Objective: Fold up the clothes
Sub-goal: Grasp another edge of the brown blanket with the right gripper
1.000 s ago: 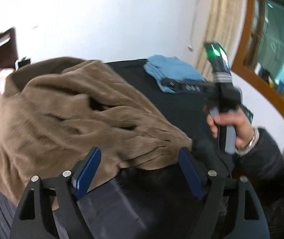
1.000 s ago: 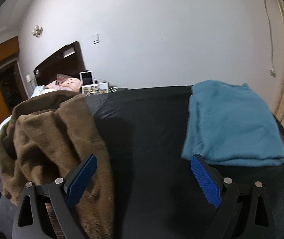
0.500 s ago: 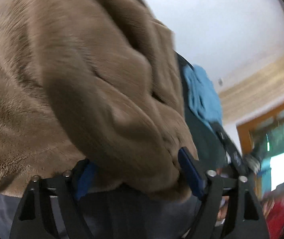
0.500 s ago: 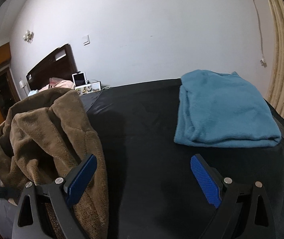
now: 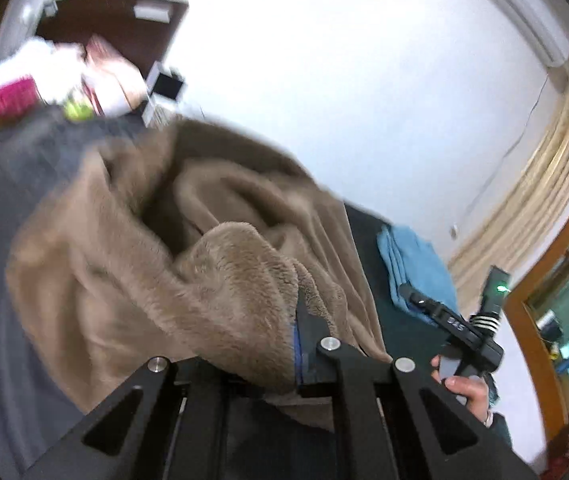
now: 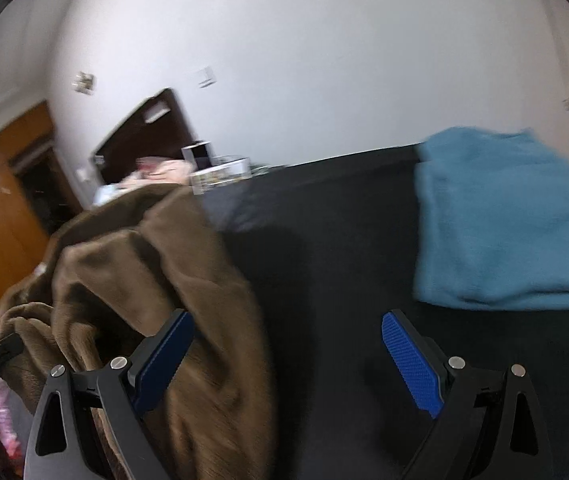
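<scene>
- White walls (image 6: 324,60) enclose a bedroom, with a dark wooden headboard (image 6: 144,128) at the far end and an orange-brown wooden door (image 6: 0,216) at the left of the right wrist view.
- Cream curtains (image 5: 540,184) hang beside a wood-framed window (image 5: 564,280) at the right edge of the left wrist view.
- A black sheet (image 6: 344,240) covers the bed and serves as the work surface.
- The brown fleece garment (image 5: 204,248) lies crumpled in a heap on the left part of the sheet, with deep folds and one thick fold raised toward the left camera.
- The left gripper (image 5: 298,344) has its fingers pressed together on that raised fold of the brown fleece, and the plush cloth bulges over the jaws and hides most of the blue pads.
- In the right wrist view the same brown fleece garment (image 6: 156,280) spreads from the headboard side down past the left finger of the right gripper.
- The right gripper (image 6: 284,364) has its fingers spread wide with nothing between them; its left blue pad sits just in front of the brown cloth, and whether it touches cannot be told.
- A folded blue garment (image 6: 504,220) lies flat on the right part of the sheet, well apart from the brown heap.
- The person's right hand (image 5: 464,388) grips the handle of the right gripper at the lower right of the left wrist view, a dark sleeve at the wrist.
- Pink, red and white bedding (image 5: 24,88) is piled near the headboard, blurred.
</scene>
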The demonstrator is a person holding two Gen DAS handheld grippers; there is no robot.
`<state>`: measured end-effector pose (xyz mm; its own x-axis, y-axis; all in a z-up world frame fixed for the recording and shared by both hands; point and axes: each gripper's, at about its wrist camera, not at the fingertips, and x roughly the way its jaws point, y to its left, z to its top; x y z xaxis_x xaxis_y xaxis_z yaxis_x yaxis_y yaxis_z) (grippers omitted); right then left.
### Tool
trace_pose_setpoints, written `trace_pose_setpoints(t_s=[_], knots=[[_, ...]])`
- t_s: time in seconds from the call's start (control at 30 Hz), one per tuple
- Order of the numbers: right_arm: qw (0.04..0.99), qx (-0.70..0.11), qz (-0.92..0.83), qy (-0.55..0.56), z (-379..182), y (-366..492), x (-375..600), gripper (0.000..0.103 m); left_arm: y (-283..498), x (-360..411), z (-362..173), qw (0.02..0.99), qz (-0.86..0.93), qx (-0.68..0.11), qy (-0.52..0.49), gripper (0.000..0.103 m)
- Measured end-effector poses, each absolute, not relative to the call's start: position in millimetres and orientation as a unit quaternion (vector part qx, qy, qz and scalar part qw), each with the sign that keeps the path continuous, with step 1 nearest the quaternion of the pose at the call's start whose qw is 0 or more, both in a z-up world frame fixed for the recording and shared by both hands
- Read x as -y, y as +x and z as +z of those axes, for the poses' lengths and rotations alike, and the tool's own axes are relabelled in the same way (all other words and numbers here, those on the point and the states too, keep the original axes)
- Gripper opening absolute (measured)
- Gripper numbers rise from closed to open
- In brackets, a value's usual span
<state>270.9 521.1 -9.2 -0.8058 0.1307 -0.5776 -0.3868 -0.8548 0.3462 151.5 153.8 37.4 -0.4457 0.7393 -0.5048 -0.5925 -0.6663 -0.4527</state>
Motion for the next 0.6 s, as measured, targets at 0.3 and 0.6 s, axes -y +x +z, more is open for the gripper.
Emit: trace_pose_setpoints(t_s=[0.3,0.6], knots=[[0.029,-0.329,0.871,-0.363,-52.9,175.2,-520.0,0.068,148.9,-71.5,73.2,0.383,0.867,0.155,-0.278,0.009],[-0.135,-0.463,0.859,-0.173,-3.0,237.0,-533.9,0.011,144.5,-24.3,127.5,0.364,0.889,0.214,-0.179,0.009]])
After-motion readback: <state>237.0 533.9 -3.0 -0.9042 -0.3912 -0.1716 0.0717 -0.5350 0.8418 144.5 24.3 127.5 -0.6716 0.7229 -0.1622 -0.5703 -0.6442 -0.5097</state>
